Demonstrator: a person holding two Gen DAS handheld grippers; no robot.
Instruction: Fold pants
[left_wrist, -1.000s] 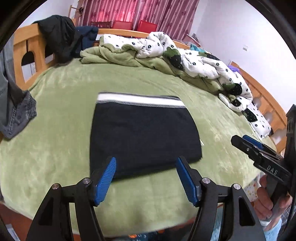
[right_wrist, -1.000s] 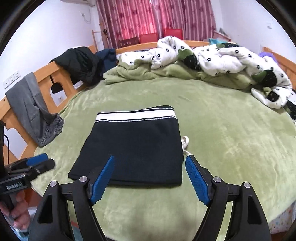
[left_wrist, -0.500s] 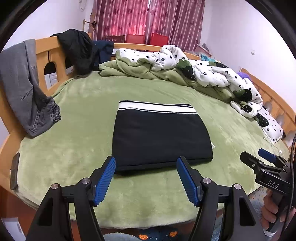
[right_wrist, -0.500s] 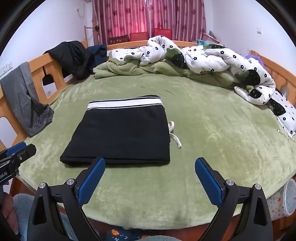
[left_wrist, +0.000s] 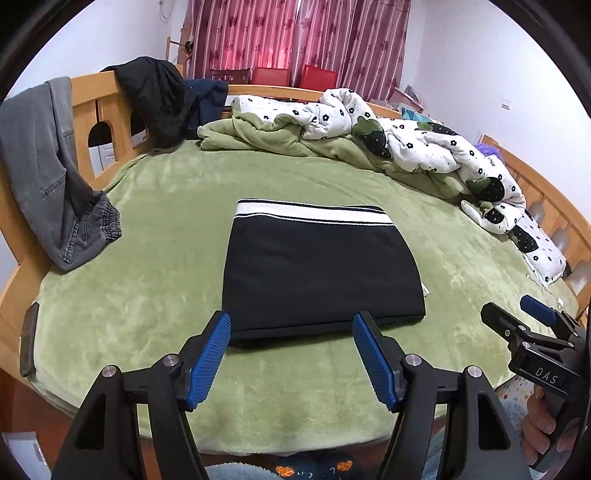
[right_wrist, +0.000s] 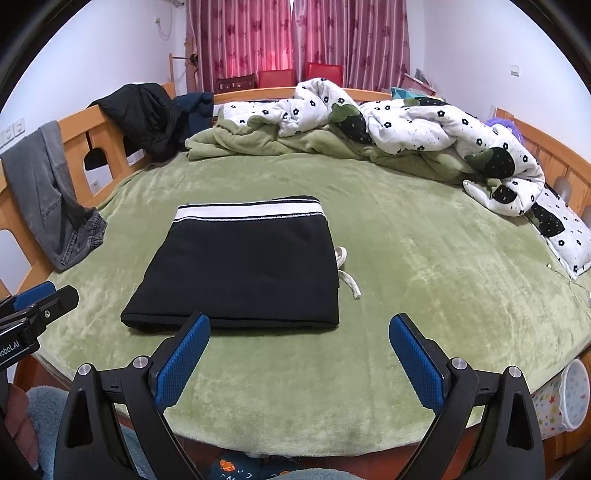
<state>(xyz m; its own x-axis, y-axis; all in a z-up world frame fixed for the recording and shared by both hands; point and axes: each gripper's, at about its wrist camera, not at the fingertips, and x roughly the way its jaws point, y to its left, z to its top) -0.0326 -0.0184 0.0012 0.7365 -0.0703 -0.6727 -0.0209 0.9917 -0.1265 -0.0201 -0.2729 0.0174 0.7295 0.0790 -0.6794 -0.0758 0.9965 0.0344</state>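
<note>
The black pants (left_wrist: 317, 266) lie folded into a flat rectangle on the green bed, white-striped waistband at the far edge; they also show in the right wrist view (right_wrist: 240, 266). A white drawstring (right_wrist: 349, 280) sticks out at their right side. My left gripper (left_wrist: 291, 354) is open and empty, held back over the bed's near edge, just short of the pants' near fold. My right gripper (right_wrist: 299, 362) is wide open and empty, further right and also short of the pants. Each gripper shows at the edge of the other's view.
A green blanket (left_wrist: 129, 295) covers the bed. A crumpled white flowered quilt (right_wrist: 424, 129) lies along the far and right sides. Grey jeans (left_wrist: 48, 170) and a black jacket (left_wrist: 155, 96) hang on the wooden rail (right_wrist: 110, 129) at left. A starred bin (right_wrist: 561, 398) stands at lower right.
Both grippers have drawn back from the pants toward the near edge of the bed. The right gripper's jaws have opened wider. The pants lie still.
</note>
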